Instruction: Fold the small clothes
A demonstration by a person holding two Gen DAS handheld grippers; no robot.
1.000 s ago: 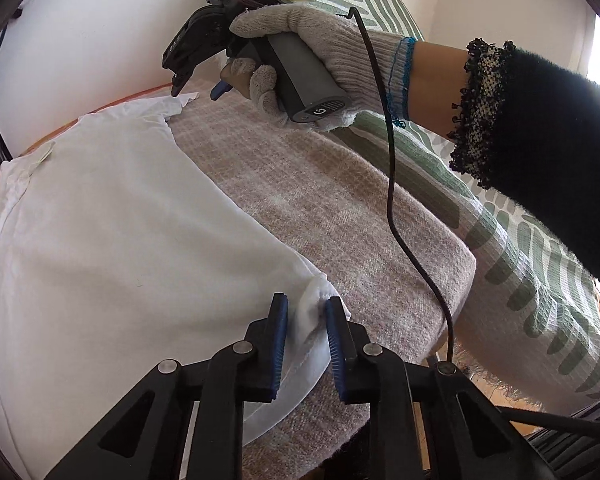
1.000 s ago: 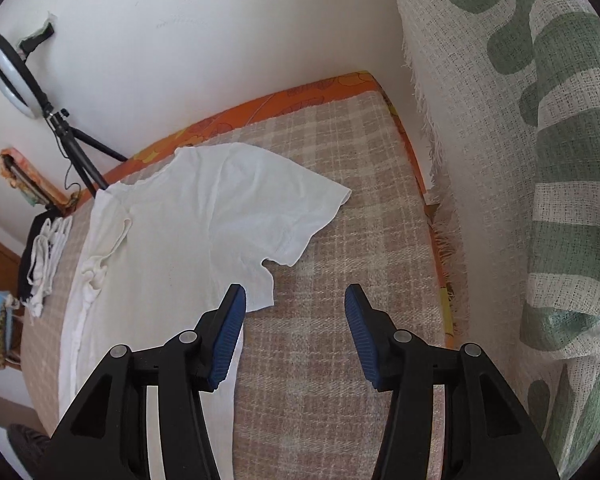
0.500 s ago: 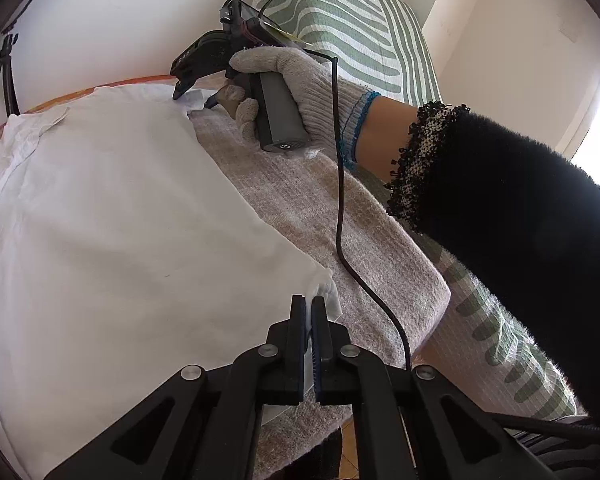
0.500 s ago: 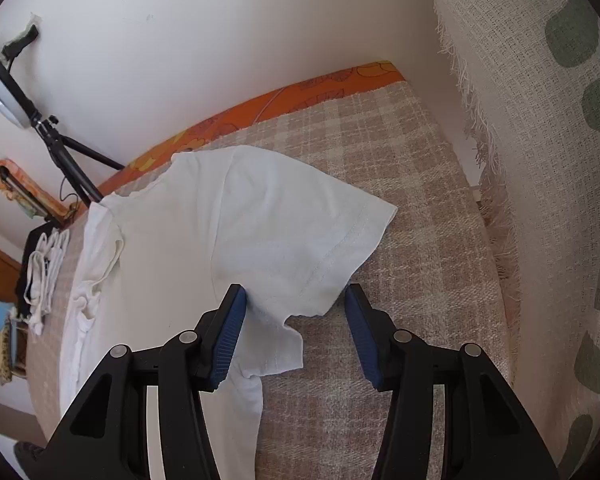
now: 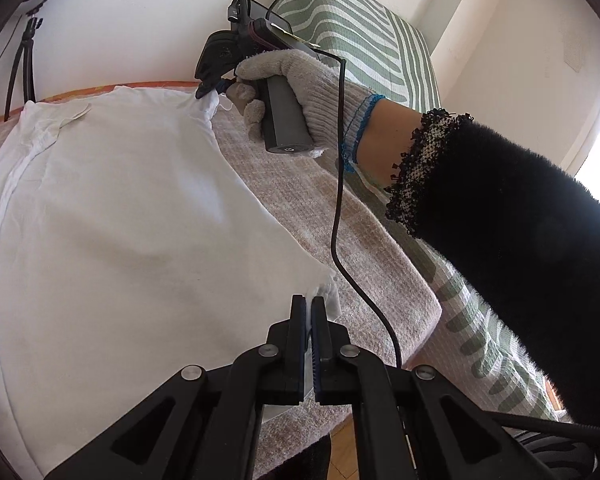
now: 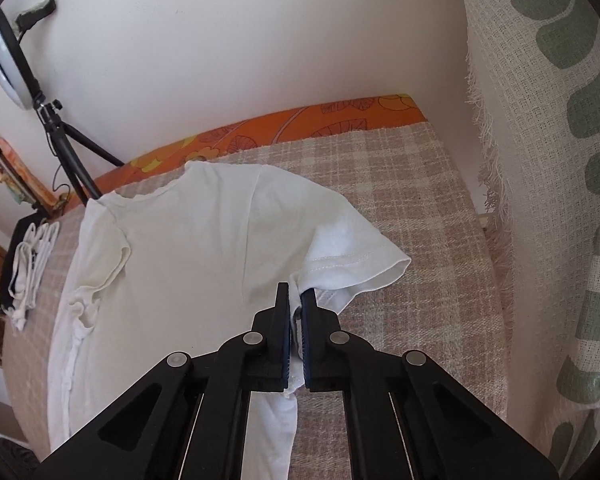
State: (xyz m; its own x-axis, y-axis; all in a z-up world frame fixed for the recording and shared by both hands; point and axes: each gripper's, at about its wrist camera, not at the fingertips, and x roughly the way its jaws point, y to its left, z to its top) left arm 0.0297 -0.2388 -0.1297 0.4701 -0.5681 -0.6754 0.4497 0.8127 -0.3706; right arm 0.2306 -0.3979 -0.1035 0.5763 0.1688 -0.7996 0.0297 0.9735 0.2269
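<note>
Side fold about to start
Both hand-held grippers, left (image 5: 308,312) and right (image 6: 295,300), clench the white T-shirt (image 6: 188,264)'s edge; folding remains.

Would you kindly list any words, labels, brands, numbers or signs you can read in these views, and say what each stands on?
No readable words, brands or numbers in either view.
Power symbol, no text: on the butt of the right gripper's handle.
Small tag near the white T-shirt neckline: print, if any, too small to read.
</note>
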